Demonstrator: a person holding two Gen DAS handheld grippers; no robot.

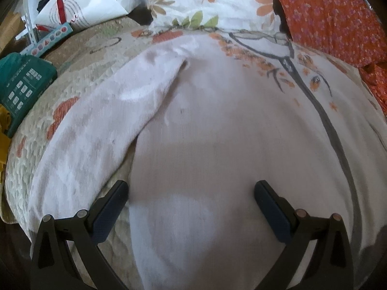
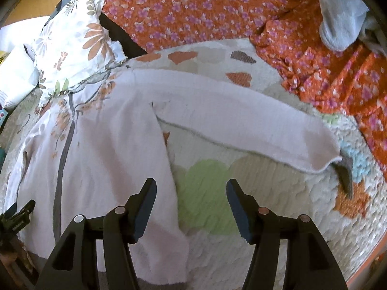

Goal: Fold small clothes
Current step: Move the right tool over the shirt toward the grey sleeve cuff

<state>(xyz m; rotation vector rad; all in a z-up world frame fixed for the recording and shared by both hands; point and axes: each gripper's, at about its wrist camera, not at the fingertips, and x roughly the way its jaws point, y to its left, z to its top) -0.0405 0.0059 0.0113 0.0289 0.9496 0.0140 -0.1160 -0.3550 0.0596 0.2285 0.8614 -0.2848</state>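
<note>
A pale pink long-sleeved top (image 1: 217, 125) with a grey seam and orange flower print lies spread on a quilted bedspread (image 2: 278, 193). In the left wrist view one sleeve (image 1: 96, 130) lies along the body's left side. My left gripper (image 1: 191, 186) hovers open over the top's body with nothing between its fingers. In the right wrist view the same top (image 2: 116, 145) has its other sleeve (image 2: 241, 123) stretched out to the right, with a grey cuff at the end. My right gripper (image 2: 191, 188) stands open over the top's right edge and the bedspread, holding nothing.
A floral pillow (image 2: 75, 41) and an orange flowered cloth (image 2: 205, 7) lie at the head of the bed. A light blue garment (image 2: 341, 17) sits at the far right. A green box (image 1: 24, 84) and a white bag (image 1: 84, 7) lie to the left.
</note>
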